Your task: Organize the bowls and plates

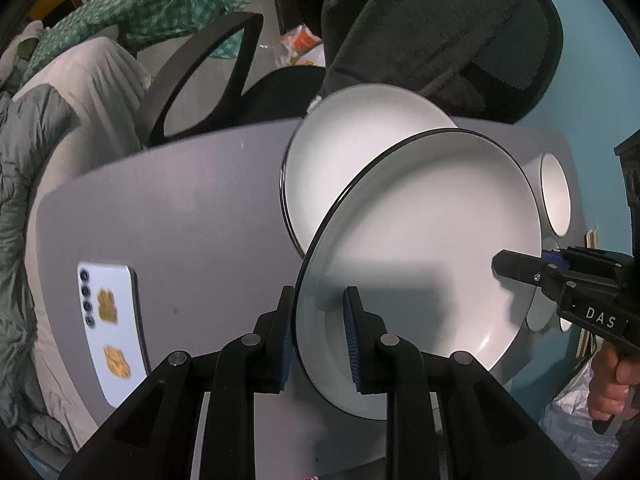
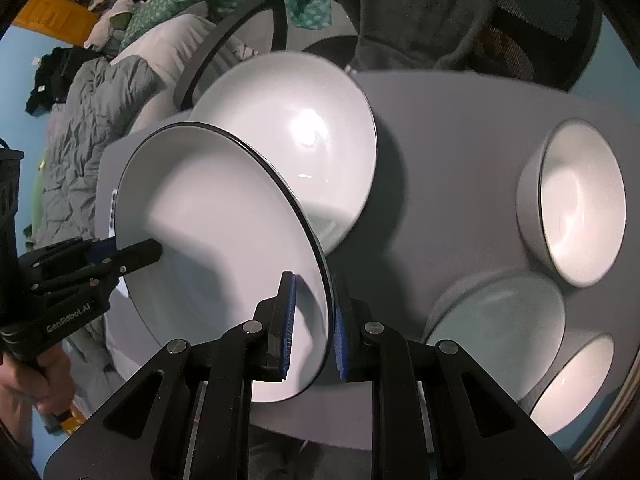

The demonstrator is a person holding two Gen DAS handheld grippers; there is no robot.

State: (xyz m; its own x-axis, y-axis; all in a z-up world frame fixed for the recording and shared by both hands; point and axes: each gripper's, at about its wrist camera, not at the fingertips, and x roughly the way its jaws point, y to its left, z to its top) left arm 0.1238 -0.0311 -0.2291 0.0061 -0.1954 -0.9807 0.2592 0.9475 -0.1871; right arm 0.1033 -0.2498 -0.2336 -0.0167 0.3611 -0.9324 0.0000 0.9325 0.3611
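A white plate with a thin black rim [image 1: 420, 240] [image 2: 216, 216] hangs tilted above the grey table [image 1: 180, 208] [image 2: 448, 140]. My left gripper [image 1: 319, 304] is shut on the plate's near edge, one blue pad on each face. My right gripper [image 2: 314, 292] is shut on the opposite edge of the same plate. Each gripper shows in the other's view, the right gripper [image 1: 520, 274] at the plate's right side and the left gripper [image 2: 140, 254] at its left. A second white plate [image 1: 352, 152] [image 2: 304, 136] lies on the table behind the held one.
Three white bowls [image 2: 580, 200] [image 2: 500, 320] [image 2: 576, 384] stand at the table's right side; one bowl [image 1: 554, 196] shows in the left wrist view. A white phone [image 1: 112, 328] lies at the table's left. A black chair [image 1: 208, 72] with a dark garment stands behind the table.
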